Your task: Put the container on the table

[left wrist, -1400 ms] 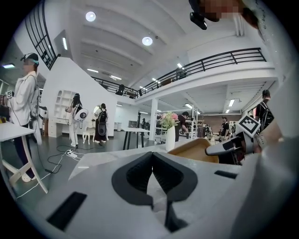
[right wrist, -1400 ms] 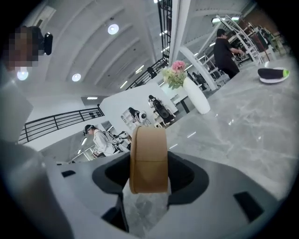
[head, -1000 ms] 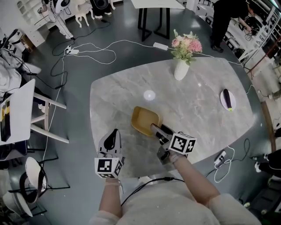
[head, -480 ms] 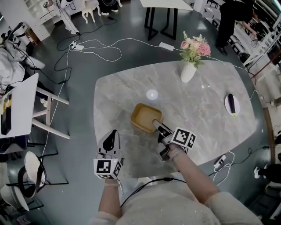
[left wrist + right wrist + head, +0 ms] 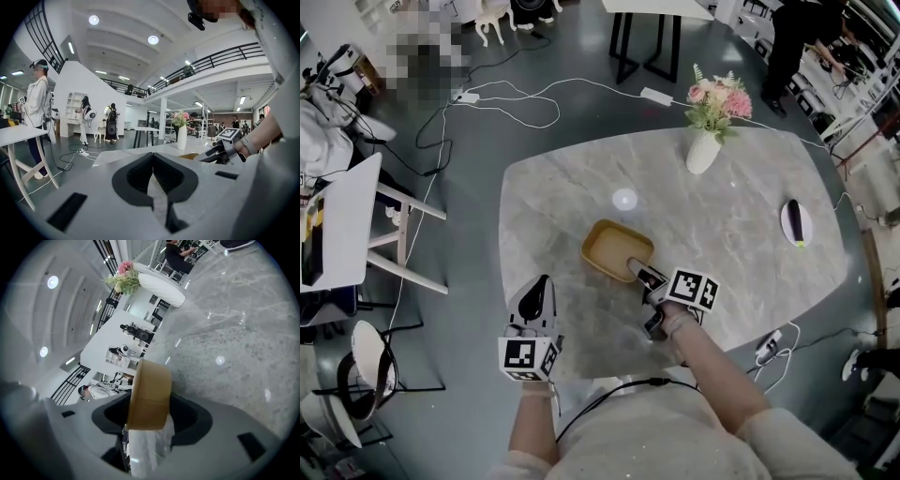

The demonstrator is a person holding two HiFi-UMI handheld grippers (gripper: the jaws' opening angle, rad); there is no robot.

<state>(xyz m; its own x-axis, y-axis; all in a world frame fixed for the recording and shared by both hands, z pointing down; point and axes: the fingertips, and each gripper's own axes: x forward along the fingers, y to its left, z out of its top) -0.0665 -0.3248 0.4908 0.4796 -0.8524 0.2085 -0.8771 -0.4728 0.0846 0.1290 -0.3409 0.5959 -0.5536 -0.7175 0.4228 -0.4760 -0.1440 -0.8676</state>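
The tan shallow container (image 5: 614,248) is over the middle of the marble table (image 5: 731,234), near its front. My right gripper (image 5: 636,270) is shut on its near rim. In the right gripper view the container's wall (image 5: 149,394) stands edge-on between the jaws, with the table top rolled to the right behind it. I cannot tell whether its bottom touches the table. My left gripper (image 5: 542,284) hovers at the table's front left edge, shut and holding nothing. In the left gripper view its jaws (image 5: 153,157) meet, and the right gripper (image 5: 213,152) shows to the right.
A white vase of pink flowers (image 5: 705,141) stands at the table's far side. A white dish with a dark object (image 5: 794,221) lies at the right edge. Cables (image 5: 516,108) run over the floor. A white side table (image 5: 342,234) stands left, and a person (image 5: 797,37) far right.
My right gripper has sunk a little and rolled, taking the container with it. The left gripper has kept still.
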